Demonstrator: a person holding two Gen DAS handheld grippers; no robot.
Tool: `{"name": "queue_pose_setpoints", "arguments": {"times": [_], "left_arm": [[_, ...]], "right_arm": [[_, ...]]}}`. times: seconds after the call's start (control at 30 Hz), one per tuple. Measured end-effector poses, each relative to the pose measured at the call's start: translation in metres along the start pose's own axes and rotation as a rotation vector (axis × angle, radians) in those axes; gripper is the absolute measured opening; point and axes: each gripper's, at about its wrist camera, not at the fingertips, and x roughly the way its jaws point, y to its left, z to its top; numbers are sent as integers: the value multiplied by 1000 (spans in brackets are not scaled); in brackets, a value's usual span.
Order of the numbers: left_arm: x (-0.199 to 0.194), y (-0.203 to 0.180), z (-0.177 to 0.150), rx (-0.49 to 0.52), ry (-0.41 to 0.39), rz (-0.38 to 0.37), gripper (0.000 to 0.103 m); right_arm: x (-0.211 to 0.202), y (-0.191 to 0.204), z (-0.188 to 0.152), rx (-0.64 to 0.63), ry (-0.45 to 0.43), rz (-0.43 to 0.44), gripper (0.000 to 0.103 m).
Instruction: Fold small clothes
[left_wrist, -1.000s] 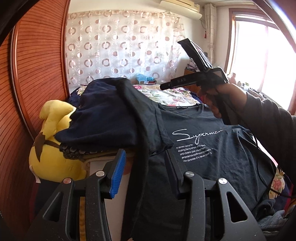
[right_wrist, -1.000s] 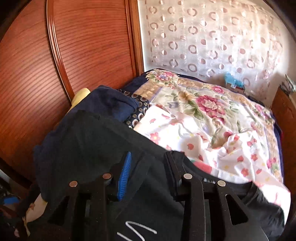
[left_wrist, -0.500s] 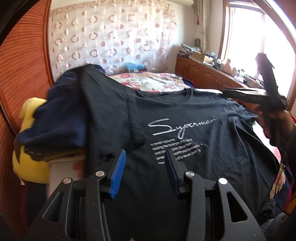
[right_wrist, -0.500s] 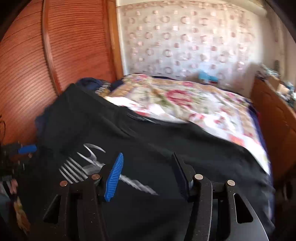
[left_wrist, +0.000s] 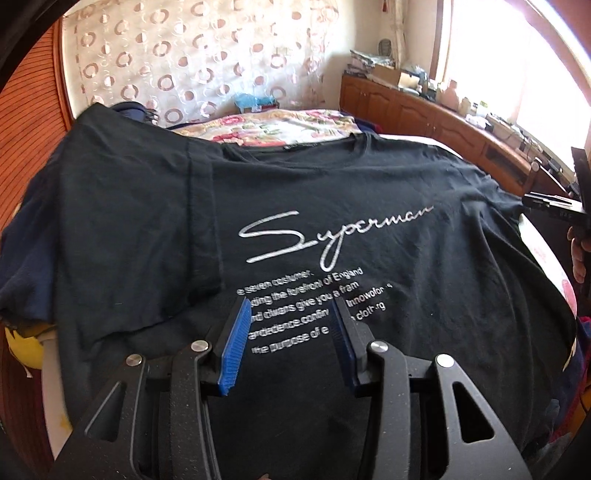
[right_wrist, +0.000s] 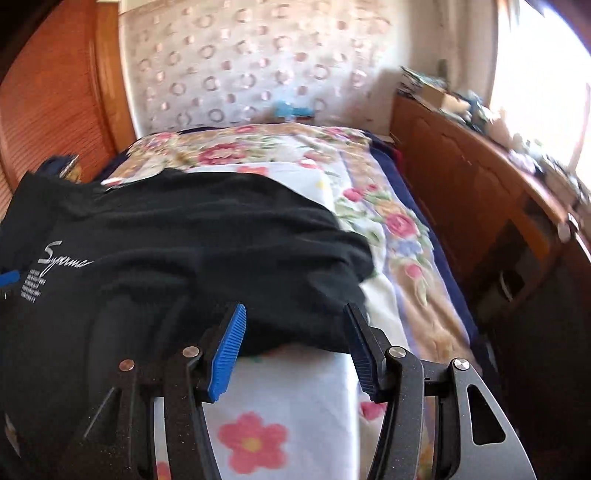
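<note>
A black T-shirt with a silver "Superman" print lies spread face up on the bed, its collar at the far side. My left gripper hovers open over the lower lines of the print, with no cloth pinched between its blue pads. In the right wrist view the same T-shirt fills the left half, and its right sleeve edge lies just beyond my right gripper. That gripper is open and its pads do not press the cloth. The person's hand shows at the far right of the left wrist view.
Under the shirt is a floral bedsheet. A navy garment and a yellow plush toy lie at the shirt's left side. A wooden cabinet runs along the right, and a ribbed wooden panel stands at the left.
The shirt's left sleeve, held up in a bunch a second ago, now lies flat. The right gripper has swung across to the shirt's right sleeve edge and its jaws have widened.
</note>
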Motion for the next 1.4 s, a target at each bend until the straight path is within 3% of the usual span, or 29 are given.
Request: {"name": "queue_pose_setpoints", "arguments": {"times": [0.1, 0.37, 0.73, 1.03, 1.2, 1.4], "left_arm": [[10, -3, -1, 5, 32, 12, 45], [12, -2, -2, 5, 26, -17, 47], [16, -16, 1, 65, 42, -32, 69], [16, -17, 1, 68, 42, -36, 70], [16, -17, 1, 67, 42, -39, 71], [17, -16, 1, 67, 42, -39, 71]], "right_arm": [[3, -8, -2, 32, 3, -6, 56], [-12, 0, 6, 62, 34, -5, 56], [-19, -8, 0, 84, 53, 45, 55], [-20, -3, -2, 42, 50, 53, 11], [-29, 3, 8, -8, 8, 15, 8], [-52, 40, 33, -87, -95, 93, 7]]}}
